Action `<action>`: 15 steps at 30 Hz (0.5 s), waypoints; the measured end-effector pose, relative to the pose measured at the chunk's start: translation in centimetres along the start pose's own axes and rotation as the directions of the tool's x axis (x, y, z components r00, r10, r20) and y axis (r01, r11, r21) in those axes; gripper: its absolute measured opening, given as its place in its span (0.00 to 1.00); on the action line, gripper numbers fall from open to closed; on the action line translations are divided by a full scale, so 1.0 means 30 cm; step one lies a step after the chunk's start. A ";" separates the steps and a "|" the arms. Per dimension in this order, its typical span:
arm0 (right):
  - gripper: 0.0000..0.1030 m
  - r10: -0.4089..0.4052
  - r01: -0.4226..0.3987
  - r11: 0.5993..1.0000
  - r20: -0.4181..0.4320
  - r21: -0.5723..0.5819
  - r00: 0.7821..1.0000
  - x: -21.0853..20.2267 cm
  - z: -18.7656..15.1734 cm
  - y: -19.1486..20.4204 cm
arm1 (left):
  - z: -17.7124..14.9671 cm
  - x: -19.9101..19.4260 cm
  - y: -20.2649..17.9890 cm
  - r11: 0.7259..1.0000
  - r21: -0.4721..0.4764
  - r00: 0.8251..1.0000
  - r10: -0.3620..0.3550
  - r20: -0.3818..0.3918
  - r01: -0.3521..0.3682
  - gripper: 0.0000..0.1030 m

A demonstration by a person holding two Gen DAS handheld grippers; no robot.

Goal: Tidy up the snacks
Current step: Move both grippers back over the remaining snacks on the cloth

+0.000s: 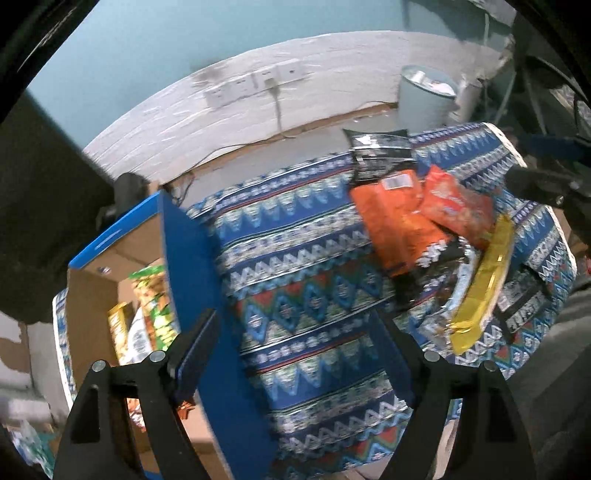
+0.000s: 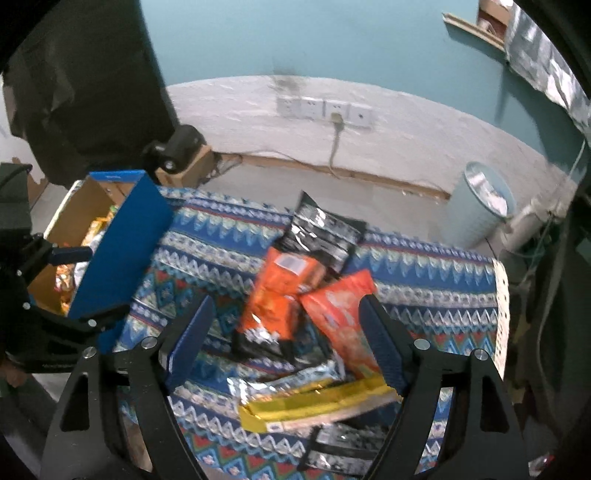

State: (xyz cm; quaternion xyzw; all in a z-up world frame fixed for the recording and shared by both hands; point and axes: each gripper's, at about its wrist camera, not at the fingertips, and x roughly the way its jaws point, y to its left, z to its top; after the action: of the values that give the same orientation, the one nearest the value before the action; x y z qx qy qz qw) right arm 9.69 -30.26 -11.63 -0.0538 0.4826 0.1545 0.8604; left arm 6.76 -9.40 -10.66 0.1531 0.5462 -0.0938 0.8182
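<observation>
Left tool (image 1: 291,343) over cloth (image 1: 295,258), right tool (image 2: 288,339) over snacks (image 2: 277,295)

Left gripper (image 1: 295,332) and right gripper (image 2: 291,326) both angled steeply downward; jaws wide apart, empty

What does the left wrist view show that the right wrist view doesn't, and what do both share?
Only the left wrist view: green packets standing in the cardboard box. Only the right wrist view: a shelf edge on the teal wall and the left gripper over the box. Both: patterned cloth, orange packets, black packet, yellow packet, wall sockets, pale bin.
</observation>
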 end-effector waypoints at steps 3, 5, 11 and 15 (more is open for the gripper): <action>0.78 -0.020 0.020 1.000 -0.018 0.006 1.000 0.004 -0.028 -0.052 | 0.022 0.006 -0.048 1.000 0.024 1.000 -0.016 -0.004 0.016 0.81; 0.78 -0.028 0.028 1.000 -0.029 0.008 0.999 0.007 -0.041 -0.081 | 0.037 0.015 -0.069 0.999 0.027 1.000 -0.027 -0.012 0.028 0.81; 0.78 -0.041 0.042 0.999 -0.069 0.019 0.997 0.022 -0.072 -0.150 | 0.081 0.045 -0.100 0.998 0.001 0.997 -0.070 -0.037 0.070 0.81; 0.79 -0.042 0.041 0.999 -0.109 -0.013 0.993 0.035 -0.073 -0.177 | 0.112 0.068 -0.103 0.994 -0.033 0.993 -0.105 -0.049 0.103 0.81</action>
State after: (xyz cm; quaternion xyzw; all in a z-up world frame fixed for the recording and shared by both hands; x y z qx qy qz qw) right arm 10.09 -35.59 -13.97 -0.0771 0.5269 0.1359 0.8354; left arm 9.46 -13.45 -11.80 0.1143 0.5754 -0.1241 0.8002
